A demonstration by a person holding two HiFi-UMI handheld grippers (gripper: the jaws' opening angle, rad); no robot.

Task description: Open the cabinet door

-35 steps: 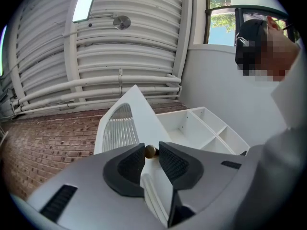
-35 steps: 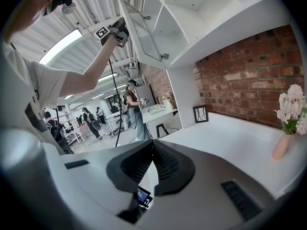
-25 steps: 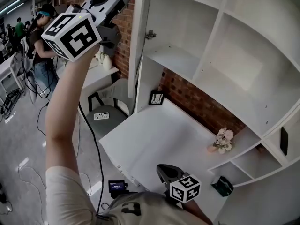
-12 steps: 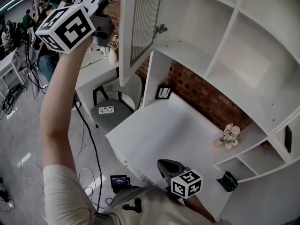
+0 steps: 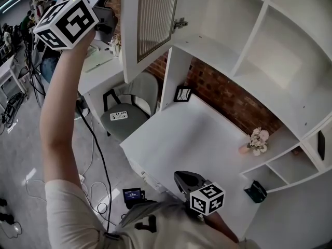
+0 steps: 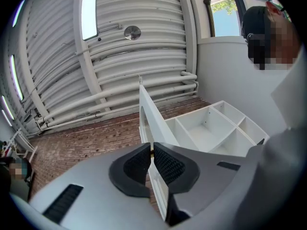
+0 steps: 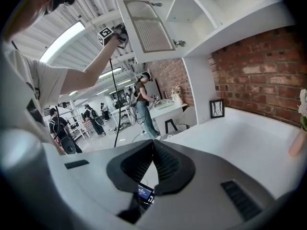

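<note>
The white cabinet door with its ribbed panel stands swung out from the upper shelf unit, hanging on its hinge. My raised left arm holds the left gripper at the door's free edge; its marker cube shows at the top left. In the left gripper view the door's edge runs up from the left gripper. Its jaws are closing, and a small brass knob is pinched at their tips. The right gripper hangs low over the white desk's front edge. This gripper is shut and holds nothing.
On the white desk a small black picture frame stands at the back and a flower vase at the right. A grey chair stands left of the desk. Cables lie on the floor. People stand in the background.
The door has swung further out to the left, from nearly edge-on to showing its ribbed face. The left gripper moved left with it. The right gripper has barely shifted.
</note>
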